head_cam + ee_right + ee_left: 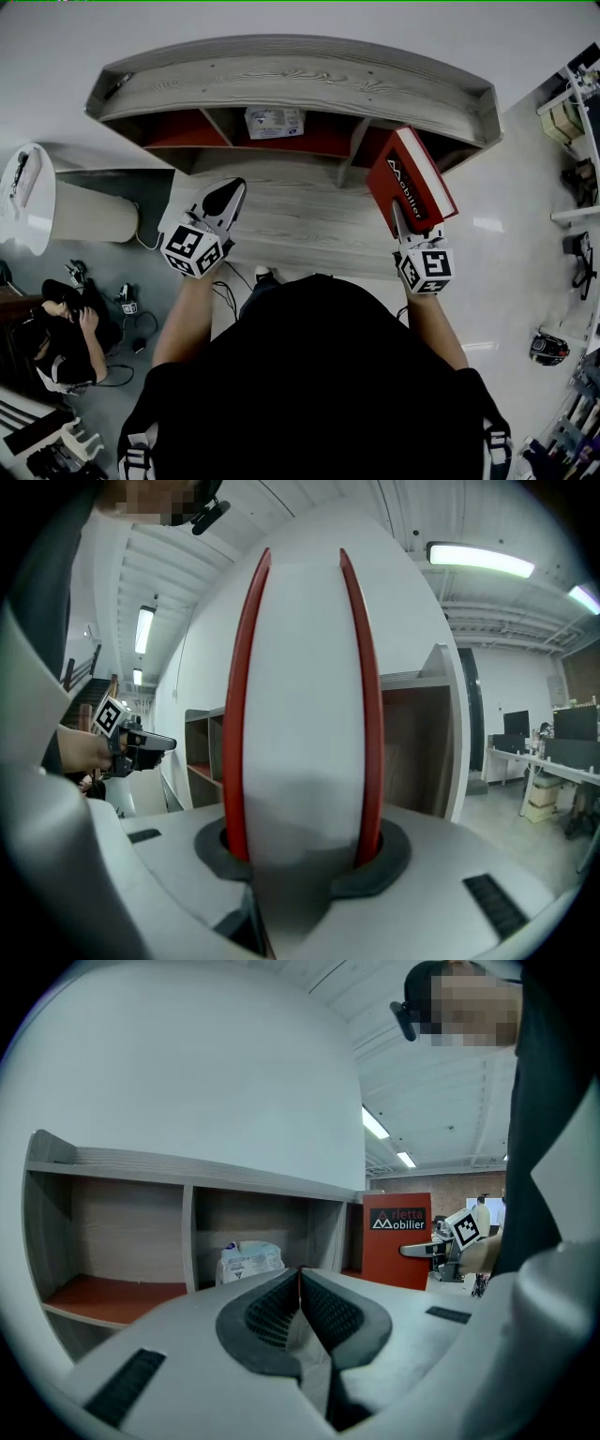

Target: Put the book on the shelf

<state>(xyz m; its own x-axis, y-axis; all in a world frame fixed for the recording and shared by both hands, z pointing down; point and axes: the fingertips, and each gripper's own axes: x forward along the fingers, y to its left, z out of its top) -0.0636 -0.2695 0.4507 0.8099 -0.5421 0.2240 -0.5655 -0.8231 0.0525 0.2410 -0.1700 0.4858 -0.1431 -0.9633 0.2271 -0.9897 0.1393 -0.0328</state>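
Right gripper (pixel 401 220) pinches the red book (pixel 417 173) across its covers, page edge toward the hand, at right of frame before the shelf's (pixel 281 75) end compartment, apparently aligned for insertion. Left gripper (pixel 225 199) pressed together, empty.

In the right gripper view the book (pixel 300 714) hides the middle of the shelf (pixel 412 752) behind it. Print on the white packet (pixel 274 122) in the shelf's middle compartment is too small to read.
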